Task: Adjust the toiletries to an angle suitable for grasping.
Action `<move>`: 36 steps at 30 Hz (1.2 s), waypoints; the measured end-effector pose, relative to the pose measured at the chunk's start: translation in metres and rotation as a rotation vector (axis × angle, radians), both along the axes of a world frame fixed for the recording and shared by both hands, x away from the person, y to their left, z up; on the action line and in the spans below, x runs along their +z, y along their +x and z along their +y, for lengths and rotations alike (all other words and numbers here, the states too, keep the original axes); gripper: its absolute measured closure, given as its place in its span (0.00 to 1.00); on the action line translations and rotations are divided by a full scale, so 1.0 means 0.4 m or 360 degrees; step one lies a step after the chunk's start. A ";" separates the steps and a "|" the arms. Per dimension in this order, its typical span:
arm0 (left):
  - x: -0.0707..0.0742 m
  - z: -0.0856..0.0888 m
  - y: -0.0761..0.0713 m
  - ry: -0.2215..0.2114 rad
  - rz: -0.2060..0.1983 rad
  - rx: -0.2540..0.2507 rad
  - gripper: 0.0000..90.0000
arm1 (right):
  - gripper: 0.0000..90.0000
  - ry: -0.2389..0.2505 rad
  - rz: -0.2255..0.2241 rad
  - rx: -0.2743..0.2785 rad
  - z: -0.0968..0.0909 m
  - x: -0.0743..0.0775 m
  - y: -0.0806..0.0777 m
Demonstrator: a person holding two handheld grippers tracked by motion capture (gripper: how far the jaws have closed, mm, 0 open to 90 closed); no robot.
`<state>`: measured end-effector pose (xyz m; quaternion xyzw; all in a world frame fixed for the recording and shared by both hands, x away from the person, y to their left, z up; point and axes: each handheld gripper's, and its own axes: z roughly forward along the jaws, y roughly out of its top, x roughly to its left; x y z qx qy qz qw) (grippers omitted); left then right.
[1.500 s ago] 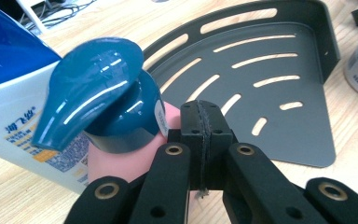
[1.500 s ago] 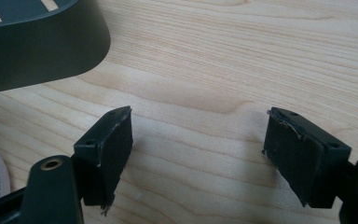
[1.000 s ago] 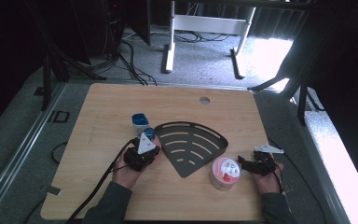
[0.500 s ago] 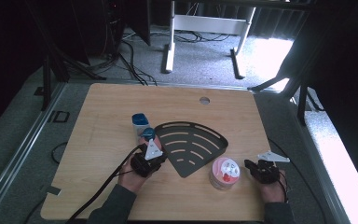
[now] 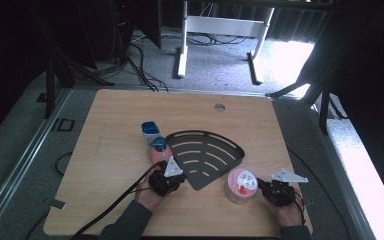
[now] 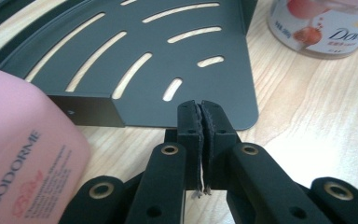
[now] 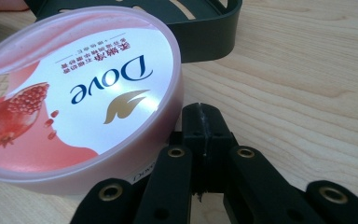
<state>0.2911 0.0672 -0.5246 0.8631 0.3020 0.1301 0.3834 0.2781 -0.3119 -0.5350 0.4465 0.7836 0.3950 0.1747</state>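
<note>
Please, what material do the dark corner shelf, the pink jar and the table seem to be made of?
The corner shelf looks like metal with a matte dark coating: thin flat sheet, cleanly cut slots, folded rim. The jar seems to be plastic, with a glossy printed lid that reflects light. The table shows light wood grain; it may be real wood or a laminate, the pictures leave this open.

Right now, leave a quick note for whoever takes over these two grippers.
Left gripper: shut, empty, at the black rack's near corner, beside the pink bottle.
Right gripper: shut, empty, beside the pink jar.
The blue-capped container stands by the rack's left edge.
Done: nothing is in the rack yet.
Left: probably loading the jar and bottles into it.
</note>
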 end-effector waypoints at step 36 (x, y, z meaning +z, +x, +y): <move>0.003 -0.021 -0.029 -0.0092 0.0037 -0.0317 0.80 | 1.00 -0.0009 -0.0001 0.0337 0.135 -0.002 -0.032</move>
